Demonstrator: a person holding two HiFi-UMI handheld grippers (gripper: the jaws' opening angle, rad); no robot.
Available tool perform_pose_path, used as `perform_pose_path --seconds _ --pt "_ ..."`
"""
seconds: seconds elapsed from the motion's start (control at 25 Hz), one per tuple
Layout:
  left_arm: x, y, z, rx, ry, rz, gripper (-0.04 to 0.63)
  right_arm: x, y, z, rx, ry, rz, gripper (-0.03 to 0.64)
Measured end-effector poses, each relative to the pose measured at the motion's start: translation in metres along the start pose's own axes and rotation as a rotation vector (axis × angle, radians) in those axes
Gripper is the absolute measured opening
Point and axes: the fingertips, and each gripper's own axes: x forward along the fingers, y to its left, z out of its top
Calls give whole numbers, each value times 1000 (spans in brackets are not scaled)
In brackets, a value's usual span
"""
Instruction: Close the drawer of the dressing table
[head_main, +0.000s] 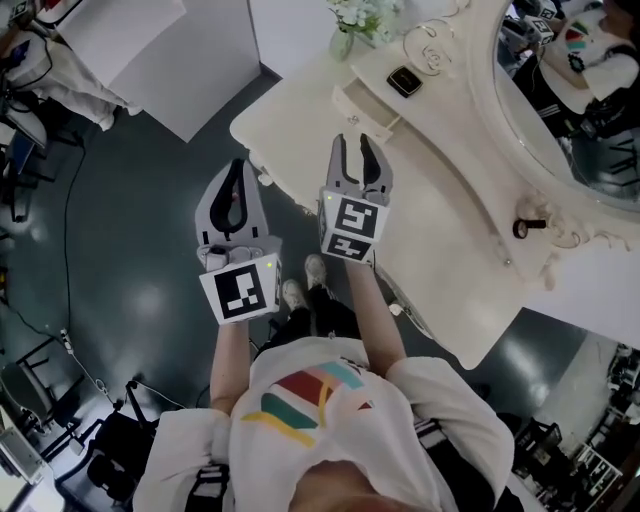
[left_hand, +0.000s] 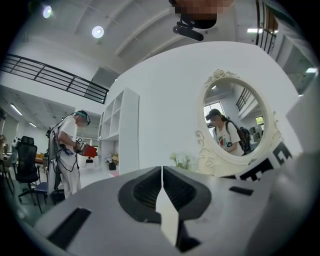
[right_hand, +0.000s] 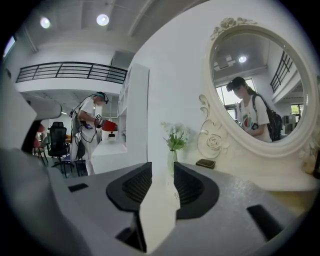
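The cream dressing table (head_main: 440, 200) runs across the head view's upper right. Its small drawer (head_main: 362, 106) stands pulled out from the front edge. My right gripper (head_main: 353, 142) is just short of the drawer front and points at it, open, with nothing between its fingers. In the right gripper view, my right gripper (right_hand: 160, 172) shows a gap with pale table surface behind it. My left gripper (head_main: 237, 168) hangs over the dark floor to the left of the table's corner, shut and empty. In the left gripper view, my left gripper (left_hand: 161, 172) shows only a hairline slit.
On the tabletop are a vase of flowers (head_main: 352, 25), a small dark box (head_main: 404, 80) and a dark object (head_main: 528, 227), below the oval mirror (head_main: 580, 90). A white cabinet (head_main: 170, 50) stands at the back left. Another person (left_hand: 70, 145) stands far off.
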Motion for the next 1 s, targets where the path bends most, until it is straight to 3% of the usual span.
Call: perform_pose_path --seconds 0.48,1.0 --pt "58 -11 -58 12 108 -54 8 78 -27 -81 68 111 -174 101" --pt "90 -23 -89 38 176 -72 8 106 -37 -123 86 191 -190 101"
